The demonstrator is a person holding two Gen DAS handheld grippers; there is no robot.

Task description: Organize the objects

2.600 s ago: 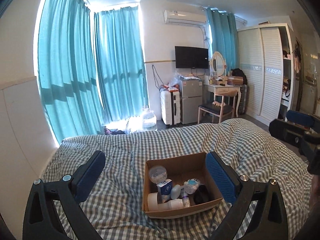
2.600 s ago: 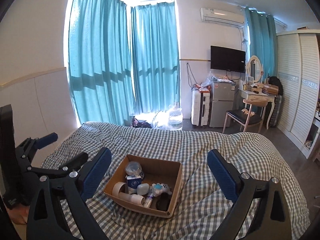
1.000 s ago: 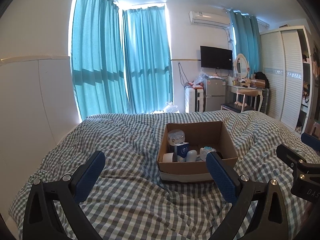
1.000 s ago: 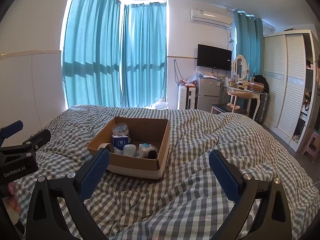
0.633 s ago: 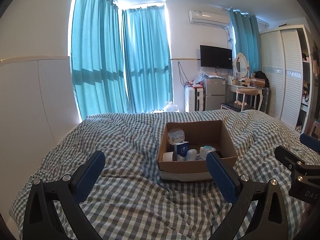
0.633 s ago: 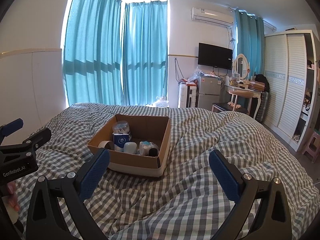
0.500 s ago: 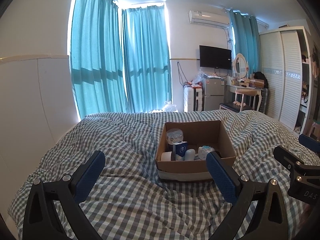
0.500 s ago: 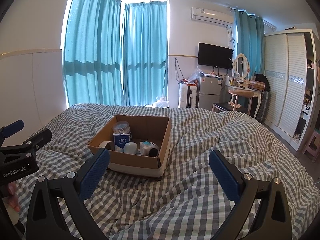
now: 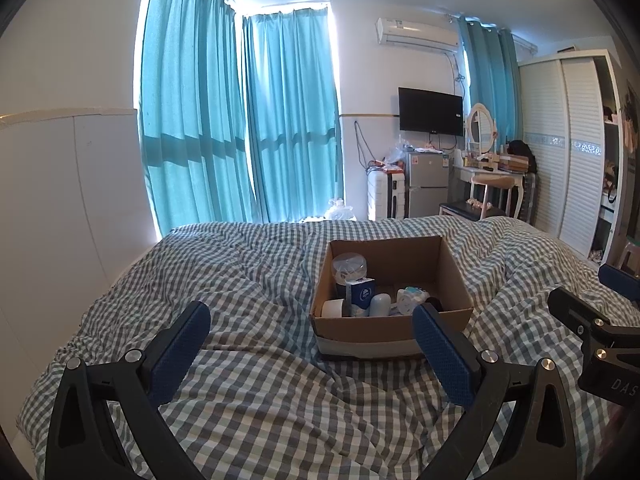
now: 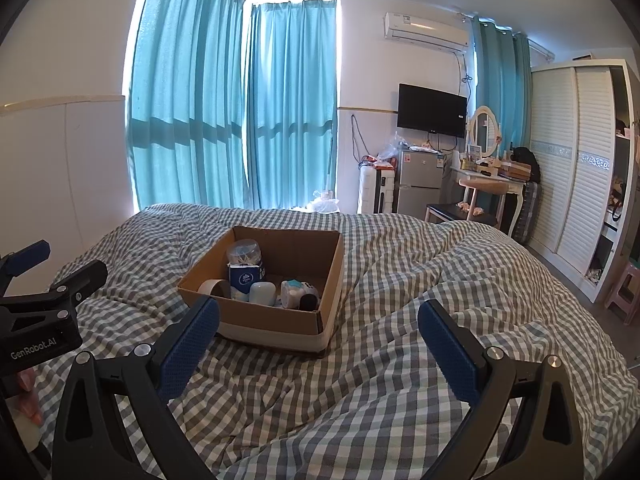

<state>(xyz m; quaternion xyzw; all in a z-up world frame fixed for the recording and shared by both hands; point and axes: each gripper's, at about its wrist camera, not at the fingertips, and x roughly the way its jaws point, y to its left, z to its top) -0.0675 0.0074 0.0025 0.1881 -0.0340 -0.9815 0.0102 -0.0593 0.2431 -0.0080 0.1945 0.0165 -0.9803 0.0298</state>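
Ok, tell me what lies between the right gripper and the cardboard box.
Only rumpled checked bedding lies between the right gripper and the cardboard box, seen in the right wrist view.

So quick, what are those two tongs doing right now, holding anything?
Left tongs: open, holding nothing, above the checked blanket.
Right tongs: open, holding nothing, short of the cardboard box.

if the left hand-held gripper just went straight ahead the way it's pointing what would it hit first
Probably the checked bedspread, just left of the cardboard box. The open left hand-held gripper points there, though its right finger might clip the box; depth is unclear.
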